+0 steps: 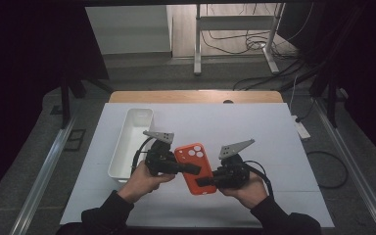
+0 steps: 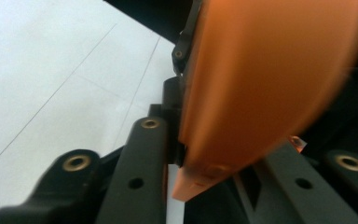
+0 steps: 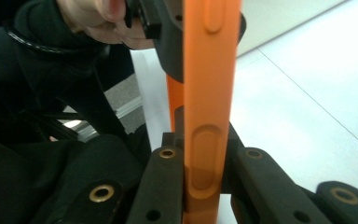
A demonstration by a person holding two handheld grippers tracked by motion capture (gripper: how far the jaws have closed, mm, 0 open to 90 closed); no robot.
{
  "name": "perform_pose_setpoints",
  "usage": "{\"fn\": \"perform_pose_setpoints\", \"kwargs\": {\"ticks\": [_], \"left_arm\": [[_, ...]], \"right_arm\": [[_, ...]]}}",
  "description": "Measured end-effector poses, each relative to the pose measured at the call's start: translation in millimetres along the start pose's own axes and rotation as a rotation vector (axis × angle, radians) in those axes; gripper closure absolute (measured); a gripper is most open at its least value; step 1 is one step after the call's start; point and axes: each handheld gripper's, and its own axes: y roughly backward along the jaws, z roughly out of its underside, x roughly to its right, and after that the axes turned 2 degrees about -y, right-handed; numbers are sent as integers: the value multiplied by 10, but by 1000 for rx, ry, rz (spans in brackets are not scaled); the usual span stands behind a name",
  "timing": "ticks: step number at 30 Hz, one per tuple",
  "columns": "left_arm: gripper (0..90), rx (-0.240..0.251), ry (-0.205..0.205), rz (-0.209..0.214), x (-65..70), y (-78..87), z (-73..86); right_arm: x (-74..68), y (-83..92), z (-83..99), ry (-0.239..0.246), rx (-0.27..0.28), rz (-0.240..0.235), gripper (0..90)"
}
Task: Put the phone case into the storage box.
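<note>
Left tool [image 1: 188, 169]: jaws pinching orange phone case [image 1: 194, 167] | Right tool [image 1: 204, 181]: jaws clamped on the case's opposite edge | Case held above white desk [image 1: 254, 132]

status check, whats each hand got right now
Left tongs and right tongs both clamped on orange phone case, held above table. White bin at left, clear of it.
</note>
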Motion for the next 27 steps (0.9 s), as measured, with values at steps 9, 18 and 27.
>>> {"fn": "perform_pose_setpoints", "kwargs": {"ticks": [9,18,27], "left_arm": [[699,14,9,-43,21,18,-11],[449,6,-28,-204,57,84,-36],[186,2,-46,-351,88,169,-56]], "right_arm": [[-43,4,-24,15,12,35,852],[-13,45,-11,5,25,88,850],[37,92,6,-9,45,131,850]]}}
